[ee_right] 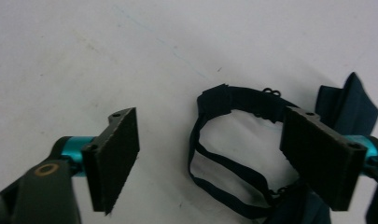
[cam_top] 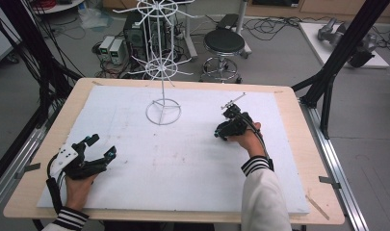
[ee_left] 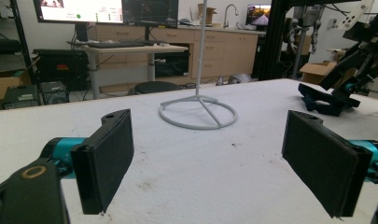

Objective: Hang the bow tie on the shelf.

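The right hand-held gripper [ee_right: 207, 161] hangs open over a dark navy fabric bow tie [ee_right: 242, 140] with looped strap, on the white worktop [cam_top: 183, 159]; the left hand-held gripper [ee_left: 207, 161], near left, gapes empty.

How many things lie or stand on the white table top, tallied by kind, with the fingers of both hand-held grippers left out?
White wire stand: 1
Dark blue bow tie with strap: 1
Total: 2
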A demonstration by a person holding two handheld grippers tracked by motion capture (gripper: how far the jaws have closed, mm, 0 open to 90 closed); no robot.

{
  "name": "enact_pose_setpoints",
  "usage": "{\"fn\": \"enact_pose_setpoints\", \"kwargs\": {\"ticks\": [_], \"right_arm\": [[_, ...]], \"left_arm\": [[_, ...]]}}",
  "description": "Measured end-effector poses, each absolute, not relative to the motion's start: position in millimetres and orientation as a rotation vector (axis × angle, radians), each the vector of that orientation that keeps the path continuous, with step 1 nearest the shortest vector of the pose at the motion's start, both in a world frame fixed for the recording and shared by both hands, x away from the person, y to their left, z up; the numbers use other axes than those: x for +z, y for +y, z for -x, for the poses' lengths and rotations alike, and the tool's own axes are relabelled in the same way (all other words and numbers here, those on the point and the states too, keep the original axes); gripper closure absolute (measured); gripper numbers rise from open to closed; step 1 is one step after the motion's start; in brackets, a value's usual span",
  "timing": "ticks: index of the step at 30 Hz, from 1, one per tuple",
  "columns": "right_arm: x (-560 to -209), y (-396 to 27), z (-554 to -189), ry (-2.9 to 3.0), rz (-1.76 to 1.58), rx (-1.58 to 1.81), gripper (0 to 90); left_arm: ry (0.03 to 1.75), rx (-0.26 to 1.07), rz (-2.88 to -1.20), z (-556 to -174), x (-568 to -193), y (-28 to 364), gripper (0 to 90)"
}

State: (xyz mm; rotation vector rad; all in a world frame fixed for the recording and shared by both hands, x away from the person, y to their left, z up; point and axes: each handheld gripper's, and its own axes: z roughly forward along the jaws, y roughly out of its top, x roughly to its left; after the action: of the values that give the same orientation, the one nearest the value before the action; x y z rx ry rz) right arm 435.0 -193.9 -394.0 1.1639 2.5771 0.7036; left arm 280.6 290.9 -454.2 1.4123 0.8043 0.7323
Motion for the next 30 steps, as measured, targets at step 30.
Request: {"fn": "enact_pose_setpoints", "kwargs": {"ticks": [30], "right_arm": [[-406.4,-182.3,-441.1,2.647,-1.139,0.566,56.4]], "left_arm": [[0.801,0.73,-1.412,-280.5,-454.3,290.9,17.1]]}}
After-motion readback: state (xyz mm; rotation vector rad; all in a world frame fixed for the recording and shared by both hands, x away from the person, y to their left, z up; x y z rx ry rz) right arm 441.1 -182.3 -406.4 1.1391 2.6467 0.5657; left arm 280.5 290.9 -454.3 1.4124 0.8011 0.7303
